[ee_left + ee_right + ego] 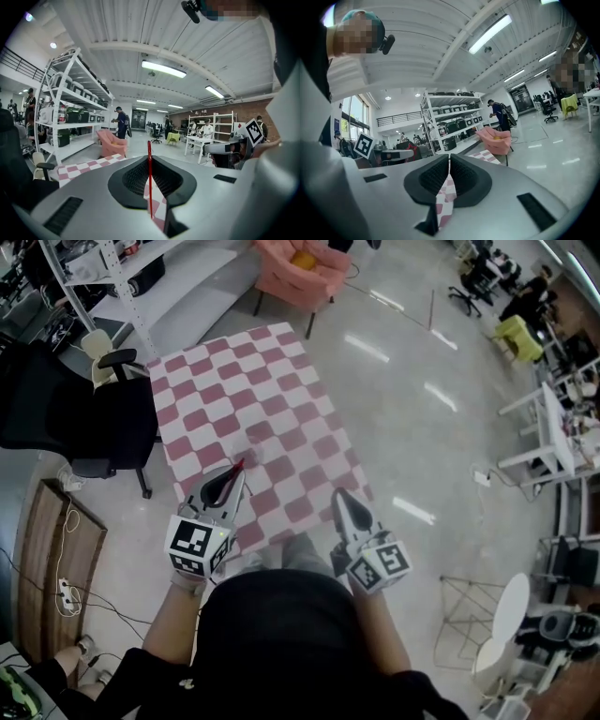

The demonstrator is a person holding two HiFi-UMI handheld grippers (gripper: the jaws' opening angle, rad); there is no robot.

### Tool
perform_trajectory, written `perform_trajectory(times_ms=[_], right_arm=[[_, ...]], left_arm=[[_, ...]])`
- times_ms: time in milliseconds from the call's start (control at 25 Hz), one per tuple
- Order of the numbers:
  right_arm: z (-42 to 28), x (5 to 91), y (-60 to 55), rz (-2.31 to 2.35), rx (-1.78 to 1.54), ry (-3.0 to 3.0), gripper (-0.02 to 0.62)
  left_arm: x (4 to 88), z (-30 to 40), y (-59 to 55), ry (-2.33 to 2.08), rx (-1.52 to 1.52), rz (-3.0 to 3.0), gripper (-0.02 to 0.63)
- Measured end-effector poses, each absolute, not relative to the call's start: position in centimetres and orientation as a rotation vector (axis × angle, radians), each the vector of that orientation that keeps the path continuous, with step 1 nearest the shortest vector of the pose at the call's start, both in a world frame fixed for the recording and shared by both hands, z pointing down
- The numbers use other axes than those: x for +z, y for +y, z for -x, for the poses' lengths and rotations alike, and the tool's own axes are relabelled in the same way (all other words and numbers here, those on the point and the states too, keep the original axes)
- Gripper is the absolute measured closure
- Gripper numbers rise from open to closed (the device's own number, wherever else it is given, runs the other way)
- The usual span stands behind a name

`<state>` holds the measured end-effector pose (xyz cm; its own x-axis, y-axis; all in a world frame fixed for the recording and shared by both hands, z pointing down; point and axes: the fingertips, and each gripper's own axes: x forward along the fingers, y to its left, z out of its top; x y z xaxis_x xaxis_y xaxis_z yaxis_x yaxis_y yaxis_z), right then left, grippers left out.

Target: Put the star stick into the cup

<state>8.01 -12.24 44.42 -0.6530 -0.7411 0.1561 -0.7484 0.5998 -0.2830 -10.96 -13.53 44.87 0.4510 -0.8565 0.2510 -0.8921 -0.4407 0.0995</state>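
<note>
My left gripper point(236, 472) is shut on a thin red stick point(237, 465) over the near left part of the pink-and-white checked table point(281, 418). In the left gripper view the stick point(150, 178) stands upright between the closed jaws and pokes out past them. In the right gripper view a red shape point(412, 151) shows at the left gripper's tip. A small pale object point(254, 455) sits on the cloth just beyond the stick; I cannot tell whether it is the cup. My right gripper point(339, 495) hovers at the table's near right edge, shut with nothing in it point(449, 161).
A black office chair point(89, 423) stands close to the table's left side. A pink armchair point(300, 273) and white shelving point(112, 277) are beyond the far end. A wooden board with cables point(47, 559) lies on the floor at left. White desks point(553, 427) stand at right.
</note>
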Motion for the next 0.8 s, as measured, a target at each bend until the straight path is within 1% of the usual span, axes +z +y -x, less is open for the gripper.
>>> perform_trajectory(times_ms=[400,800], right_arm=[[-6.4,43.7,-18.8,-1.126,0.488,-2.84,0.571],[-5.2,44.8,-22.8,-0.957,0.479,-2.84,0.571]], left_arm=[[43.6,11.8,-19.3,-1.635,0.23,-2.437,0.551],[50.0,13.4,-22.4,-1.724,0.309,-2.28,0.551]])
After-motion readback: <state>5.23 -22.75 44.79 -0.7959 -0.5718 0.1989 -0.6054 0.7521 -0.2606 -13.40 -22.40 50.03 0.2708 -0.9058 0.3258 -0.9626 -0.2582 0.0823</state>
